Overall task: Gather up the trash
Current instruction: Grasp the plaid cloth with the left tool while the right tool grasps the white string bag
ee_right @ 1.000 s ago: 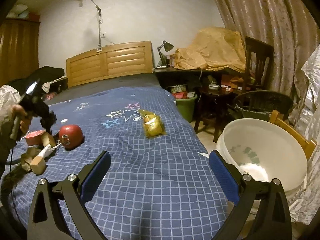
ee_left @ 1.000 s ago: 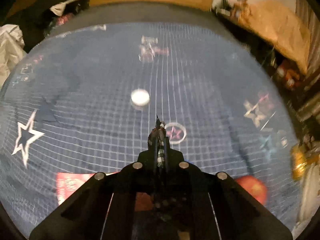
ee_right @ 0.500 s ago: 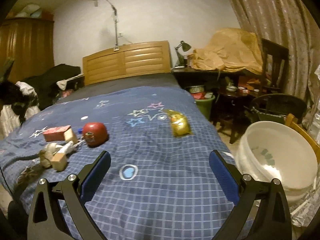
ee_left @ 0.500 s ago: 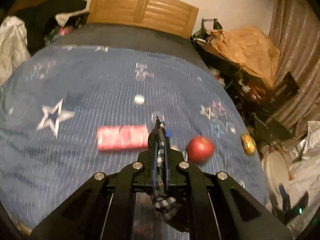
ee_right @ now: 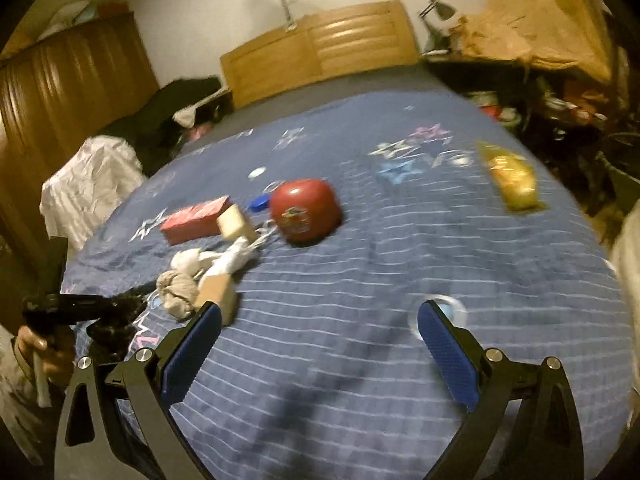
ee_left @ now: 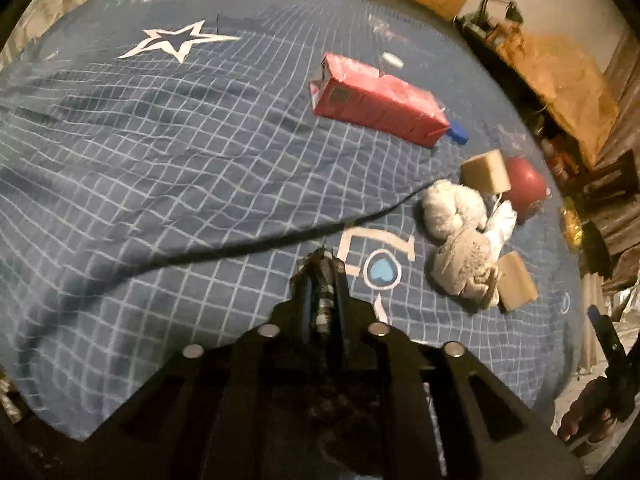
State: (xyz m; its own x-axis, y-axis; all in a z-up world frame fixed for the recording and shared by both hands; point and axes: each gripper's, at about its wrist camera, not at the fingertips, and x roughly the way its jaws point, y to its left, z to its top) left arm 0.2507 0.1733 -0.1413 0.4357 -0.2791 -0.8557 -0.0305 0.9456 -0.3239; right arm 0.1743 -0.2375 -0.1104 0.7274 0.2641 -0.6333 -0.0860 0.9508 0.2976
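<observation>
Altogether, two tan blocks (ee_left: 485, 172), one red carton (ee_left: 380, 100), one red pouch (ee_right: 306, 212).

A big bed with a blue checked blanket (ee_right: 360, 360) has stars on it. Behind stands a wooden headboard (ee_right: 320, 40), maybe a lamp (ee_right: 440, 10) beside.

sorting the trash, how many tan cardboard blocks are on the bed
2: one block beside the red ball, the other nearer the bed's foot, against the grey wad. More may be hidden.
</observation>
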